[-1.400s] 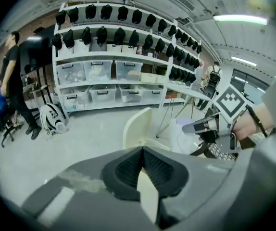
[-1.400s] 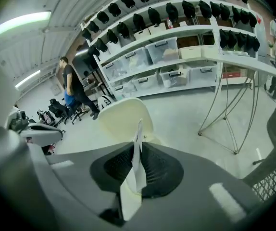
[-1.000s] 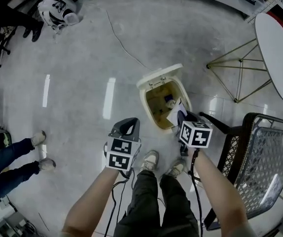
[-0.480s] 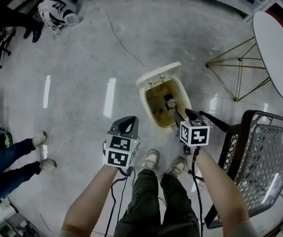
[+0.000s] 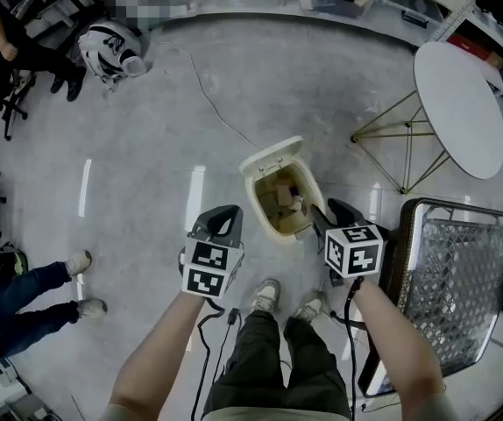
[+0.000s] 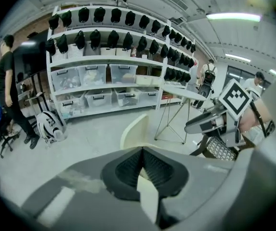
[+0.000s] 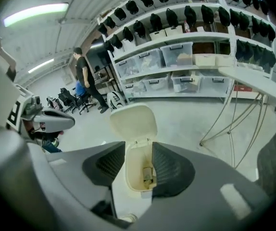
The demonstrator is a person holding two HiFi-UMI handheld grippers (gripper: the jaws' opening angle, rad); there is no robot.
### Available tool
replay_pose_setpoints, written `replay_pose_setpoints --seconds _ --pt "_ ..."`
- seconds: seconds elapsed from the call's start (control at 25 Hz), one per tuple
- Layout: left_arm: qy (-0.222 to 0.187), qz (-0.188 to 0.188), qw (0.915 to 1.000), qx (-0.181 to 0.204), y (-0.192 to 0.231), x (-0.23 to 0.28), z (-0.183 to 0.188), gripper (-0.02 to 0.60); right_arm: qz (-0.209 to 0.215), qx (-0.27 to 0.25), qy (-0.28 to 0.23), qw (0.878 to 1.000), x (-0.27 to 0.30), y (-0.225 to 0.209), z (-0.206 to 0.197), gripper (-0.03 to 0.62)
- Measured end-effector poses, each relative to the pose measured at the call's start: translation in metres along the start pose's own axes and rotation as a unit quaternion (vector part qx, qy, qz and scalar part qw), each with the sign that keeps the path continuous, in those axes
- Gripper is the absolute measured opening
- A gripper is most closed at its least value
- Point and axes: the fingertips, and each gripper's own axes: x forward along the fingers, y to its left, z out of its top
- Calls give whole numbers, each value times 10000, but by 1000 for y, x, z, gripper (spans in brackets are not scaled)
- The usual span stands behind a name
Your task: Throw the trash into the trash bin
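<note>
The cream trash bin (image 5: 260,207) stands on the floor with its lid (image 5: 269,154) flipped back. Crumpled trash (image 5: 288,198) lies inside it. My right gripper (image 5: 330,210) hovers just right of the bin's near rim; its jaws stand apart and are closing, with nothing between them. In the right gripper view the bin (image 7: 132,172) and its trash (image 7: 147,176) show through the gap of that gripper (image 7: 138,154). My left gripper (image 5: 221,220) hangs left of the bin, shut and empty. In the left gripper view its pads (image 6: 128,165) meet, and the lid (image 6: 133,131) rises behind them.
A round white table (image 5: 458,108) on thin legs stands at the right, with a metal mesh chair (image 5: 453,288) in front of it. A white helmet (image 5: 111,46) and a cable (image 5: 208,103) lie on the floor. A bystander's legs (image 5: 24,288) are at the left. Shelves (image 6: 104,81) line the far wall.
The right jaws opened and the white scrap they held at the bin's rim is gone from them. Both grippers have risen away from the bin.
</note>
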Motion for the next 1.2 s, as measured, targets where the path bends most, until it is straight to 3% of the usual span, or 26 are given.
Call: replay_pose_setpoints --seconds 0.32,0.68,0.88,1.08,1.2 --pt "-745 56 9963 435 -17 -80 111 3 54 -364 -989 9944 -124 33 100 172" --pt "-1571 91 9822 1027 -52 -186 232 2 -47 -646 -2115 9752 -278 69 205 158" --pt "-2153 154 9675 1316 -80 -247 284 2 -149 -905 -2749 9571 -362 83 242 144" --pt "-2757 211 9476 1598 -99 -304 331 3 -327 -1052 -3360 9354 -440 98 269 130" --pt "-3079 168 9394 1497 -116 -332 349 3 -401 -1049 -3643 9245 -481 105 274 115"
